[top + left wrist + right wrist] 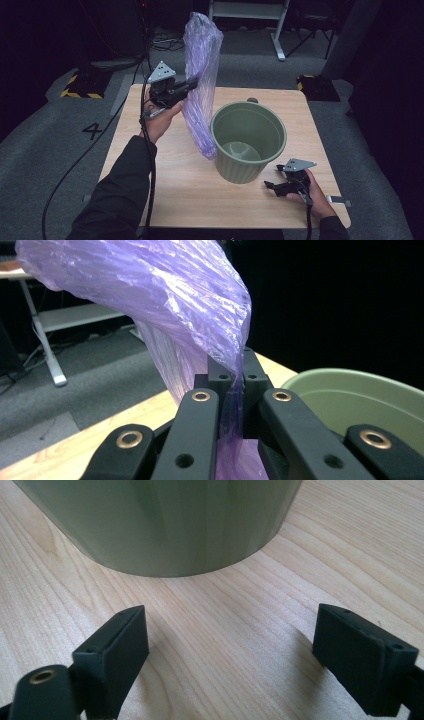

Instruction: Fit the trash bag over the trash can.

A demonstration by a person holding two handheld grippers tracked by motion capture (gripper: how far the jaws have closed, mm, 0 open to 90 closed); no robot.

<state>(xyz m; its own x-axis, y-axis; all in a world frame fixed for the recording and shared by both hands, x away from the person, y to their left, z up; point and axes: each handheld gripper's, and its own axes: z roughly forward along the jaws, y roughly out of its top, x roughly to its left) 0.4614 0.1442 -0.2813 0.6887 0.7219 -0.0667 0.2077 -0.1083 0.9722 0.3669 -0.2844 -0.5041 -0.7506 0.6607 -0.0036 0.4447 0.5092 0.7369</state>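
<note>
The left gripper (192, 85) is pinched tight on the purple plastic bag (201, 75), approx. halfway down it. The bag's long way runs up & down: some stands above the jaws, the rest hangs below, w/ its bottom end just beside the green bin (248, 141). The bin's open top is lower & to the side of those jaws. The right gripper (232, 652) rests on the table (200, 200) near the bin, jaws wide apart, holding nothing. So the left hand is closer to do the job.

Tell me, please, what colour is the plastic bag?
Translucent purple bag, clearest in the left gripper view.
</note>
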